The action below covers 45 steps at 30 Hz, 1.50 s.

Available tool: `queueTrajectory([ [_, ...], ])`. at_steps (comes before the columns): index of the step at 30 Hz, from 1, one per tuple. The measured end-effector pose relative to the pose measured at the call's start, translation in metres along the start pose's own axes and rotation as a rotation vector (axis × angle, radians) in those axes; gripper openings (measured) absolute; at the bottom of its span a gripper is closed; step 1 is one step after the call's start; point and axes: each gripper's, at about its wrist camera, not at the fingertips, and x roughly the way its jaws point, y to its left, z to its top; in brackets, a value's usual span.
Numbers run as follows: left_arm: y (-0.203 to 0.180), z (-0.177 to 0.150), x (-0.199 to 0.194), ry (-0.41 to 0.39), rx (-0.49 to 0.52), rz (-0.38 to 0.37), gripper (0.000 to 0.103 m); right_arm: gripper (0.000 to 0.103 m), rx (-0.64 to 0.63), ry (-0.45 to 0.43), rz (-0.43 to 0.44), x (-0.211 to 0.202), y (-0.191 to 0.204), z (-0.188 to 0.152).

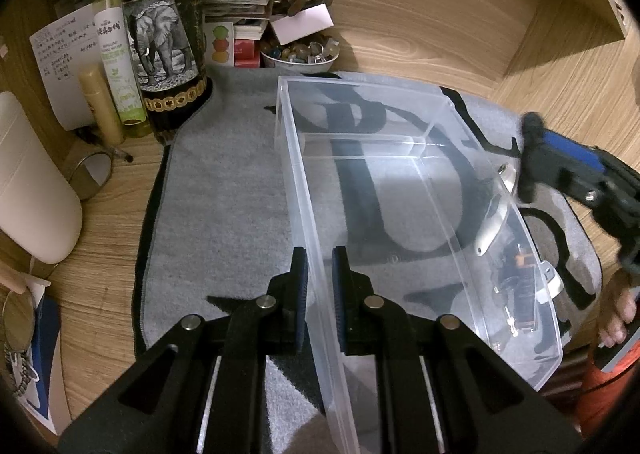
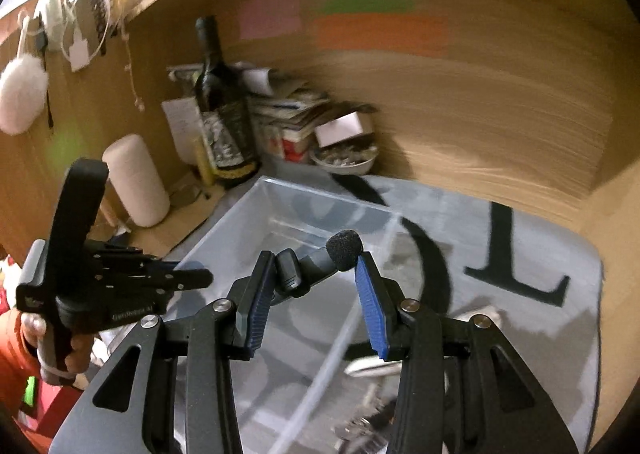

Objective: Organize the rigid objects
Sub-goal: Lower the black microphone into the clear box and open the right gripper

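So the left gripper [image 1: 320, 294] has its pads straddling the near wall of the clear plastic bin [image 1: 400, 190], clamped on it, probably to keep the bin steady on the grey mat [image 1: 224, 190]. The right gripper [image 2: 316, 302] holds a small clip-on mic with a foam windscreen [image 2: 320, 258] between its blue pads, hovering over the bin, likely about to drop it in. Left view also shows a metal spoon-like piece [image 1: 496, 210] and other small items against the bin's far wall; the right view is too blurred for that.
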Motion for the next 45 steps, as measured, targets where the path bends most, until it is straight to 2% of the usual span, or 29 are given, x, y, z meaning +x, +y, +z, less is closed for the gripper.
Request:
queueTrajectory([
  [5, 0.0, 0.0, 0.0, -0.003, 0.001, 0.001, 0.012, 0.038, -0.031, 0.055, 0.017, 0.024, 0.015, 0.006],
  [12, 0.0, -0.002, 0.0, -0.008, 0.002, -0.002, 0.012, 0.038, -0.077, 0.182, 0.022, 0.058, 0.028, 0.006],
  [22, 0.0, -0.002, 0.0, -0.011, 0.003, -0.005, 0.012, 0.04, -0.143, 0.265, -0.018, 0.078, 0.037, 0.0],
  [27, 0.0, -0.002, 0.0, -0.011, 0.004, -0.004, 0.012, 0.047, -0.137, 0.248, -0.027, 0.077, 0.035, 0.001],
  [36, -0.001, -0.002, -0.001, -0.011, 0.004, -0.002, 0.012, 0.05, -0.136, 0.152, -0.076, 0.046, 0.024, 0.008],
  [41, -0.003, -0.002, -0.001, -0.01, 0.006, 0.001, 0.012, 0.051, -0.117, 0.087, -0.142, 0.021, 0.004, 0.012],
  [45, -0.002, -0.002, -0.001, -0.011, 0.006, 0.0, 0.012, 0.053, -0.064, 0.068, -0.188, 0.007, -0.023, 0.013],
])
